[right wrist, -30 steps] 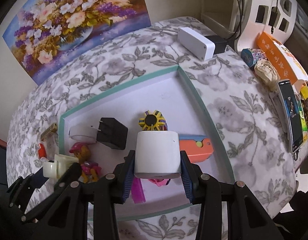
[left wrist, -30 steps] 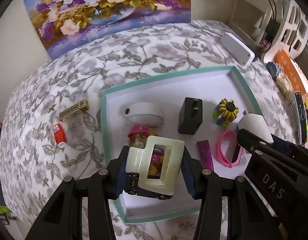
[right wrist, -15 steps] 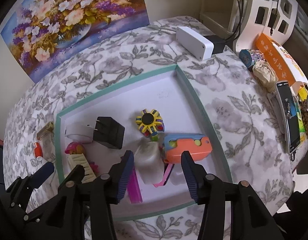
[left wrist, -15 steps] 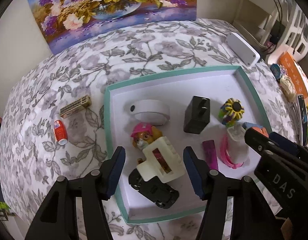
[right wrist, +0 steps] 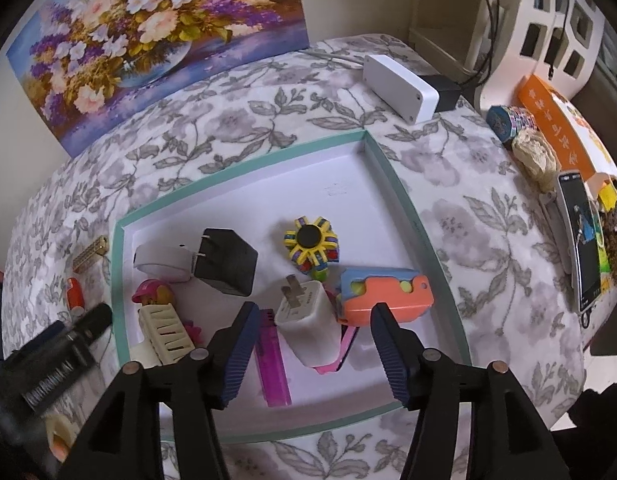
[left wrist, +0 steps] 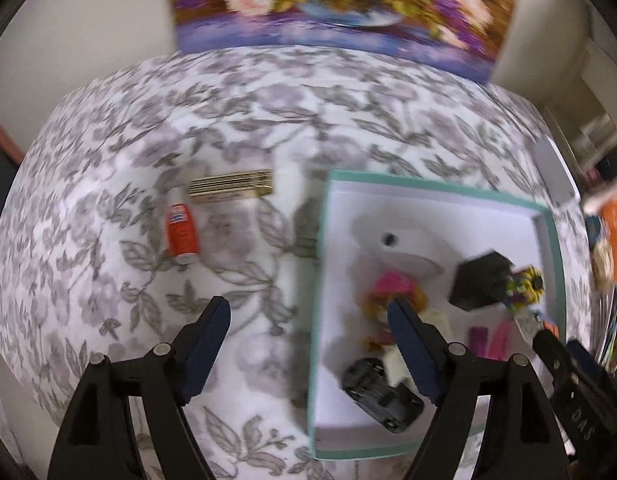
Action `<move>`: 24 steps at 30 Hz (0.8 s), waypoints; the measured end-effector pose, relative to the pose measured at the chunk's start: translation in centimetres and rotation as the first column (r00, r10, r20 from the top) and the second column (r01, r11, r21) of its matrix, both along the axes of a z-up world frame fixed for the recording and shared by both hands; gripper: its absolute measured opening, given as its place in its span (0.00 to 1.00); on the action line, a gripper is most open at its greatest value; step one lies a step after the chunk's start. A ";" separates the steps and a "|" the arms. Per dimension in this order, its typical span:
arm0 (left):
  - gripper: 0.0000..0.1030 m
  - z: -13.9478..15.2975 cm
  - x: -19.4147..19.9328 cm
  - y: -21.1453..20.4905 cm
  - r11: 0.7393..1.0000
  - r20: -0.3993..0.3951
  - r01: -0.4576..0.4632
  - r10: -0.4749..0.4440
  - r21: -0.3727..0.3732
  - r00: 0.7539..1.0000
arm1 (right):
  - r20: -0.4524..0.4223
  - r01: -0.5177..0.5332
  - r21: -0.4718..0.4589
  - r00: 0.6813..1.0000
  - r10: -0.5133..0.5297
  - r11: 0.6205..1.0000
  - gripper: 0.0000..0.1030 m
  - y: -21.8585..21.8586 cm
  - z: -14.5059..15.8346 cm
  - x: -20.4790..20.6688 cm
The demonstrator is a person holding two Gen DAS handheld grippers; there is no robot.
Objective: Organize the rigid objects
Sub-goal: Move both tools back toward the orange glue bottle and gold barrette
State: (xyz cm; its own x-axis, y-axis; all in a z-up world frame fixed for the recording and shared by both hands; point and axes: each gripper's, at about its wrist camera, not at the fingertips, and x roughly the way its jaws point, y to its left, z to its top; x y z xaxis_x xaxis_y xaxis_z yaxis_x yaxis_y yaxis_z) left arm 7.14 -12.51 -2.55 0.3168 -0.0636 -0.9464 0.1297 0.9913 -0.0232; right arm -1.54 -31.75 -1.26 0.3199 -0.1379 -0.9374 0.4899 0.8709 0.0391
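My left gripper [left wrist: 306,306] has nothing between its opening jaws and straddles the left rim of the teal tray [left wrist: 322,240]. In the tray lie a cream toy truck [left wrist: 382,396], a pink-hatted figure [left wrist: 392,286], a black charger [left wrist: 480,280] and a white round device [left wrist: 396,240]. A red spool [left wrist: 180,234] and a gold comb [left wrist: 231,187] lie on the cloth, left of the tray. My right gripper [right wrist: 314,312] hovers over the tray [right wrist: 244,168], its jaws opening. A white charger [right wrist: 308,320] lies tipped between its fingers, untouched, next to an orange-blue toy [right wrist: 384,296], a purple lighter [right wrist: 274,364] and a spinner [right wrist: 312,246].
A white box [right wrist: 400,80] sits behind the tray. A phone [right wrist: 580,236], an orange carton [right wrist: 560,128] and a tape roll [right wrist: 504,120] crowd the right edge. A flower painting [right wrist: 148,36] leans on the back wall. Floral cloth covers the table.
The left gripper let go of the cream truck into the tray and swung left to the tray's rim. The right gripper released the white charger, which tipped over.
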 end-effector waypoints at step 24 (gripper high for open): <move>0.84 0.1 3.6 15.4 0.921 0.005 -0.390 0.390 0.016 0.921 | 0.159 -0.186 -0.019 0.969 0.187 0.982 1.00 9.1 1.8 3.0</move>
State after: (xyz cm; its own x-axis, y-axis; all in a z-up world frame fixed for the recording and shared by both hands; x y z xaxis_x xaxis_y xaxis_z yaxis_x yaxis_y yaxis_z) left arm 10.70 2.94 -2.45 0.3149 0.0807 -0.9457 -0.2675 0.9635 -0.0069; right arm 1.48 -22.64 0.55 0.4859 -0.0655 -0.8716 0.3068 0.9465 0.1000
